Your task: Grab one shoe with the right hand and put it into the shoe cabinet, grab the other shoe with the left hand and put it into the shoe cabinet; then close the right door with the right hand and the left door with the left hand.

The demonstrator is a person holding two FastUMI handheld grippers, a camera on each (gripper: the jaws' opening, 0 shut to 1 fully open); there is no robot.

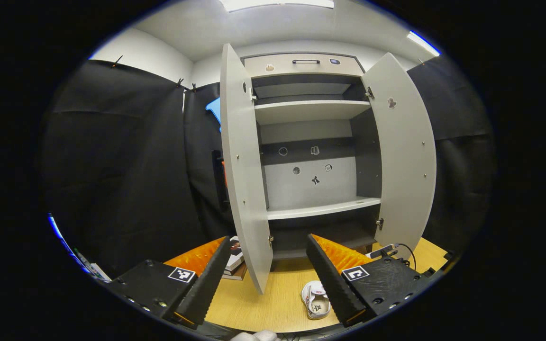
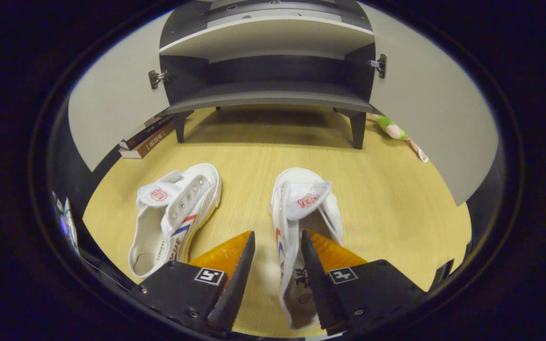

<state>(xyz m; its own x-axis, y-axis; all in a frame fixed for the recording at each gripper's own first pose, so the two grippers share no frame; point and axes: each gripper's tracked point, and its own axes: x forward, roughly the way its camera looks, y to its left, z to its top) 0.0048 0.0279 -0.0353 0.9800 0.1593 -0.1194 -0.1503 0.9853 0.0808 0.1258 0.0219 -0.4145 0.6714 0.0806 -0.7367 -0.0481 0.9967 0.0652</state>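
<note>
In the right gripper view, the right gripper (image 2: 277,244) is seen low over the worktop (image 2: 386,199), its jaws spread around the side wall of one shoe (image 2: 304,208) without pressing it. The other shoe (image 2: 178,213) lies beside it. The left gripper (image 1: 268,255) is held released before the open shoe cabinet (image 1: 311,156).

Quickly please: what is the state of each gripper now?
Left gripper: open, holding nothing, facing the cabinet.
Right gripper: open, straddling the side wall of the right shoe, not gripping.
</note>
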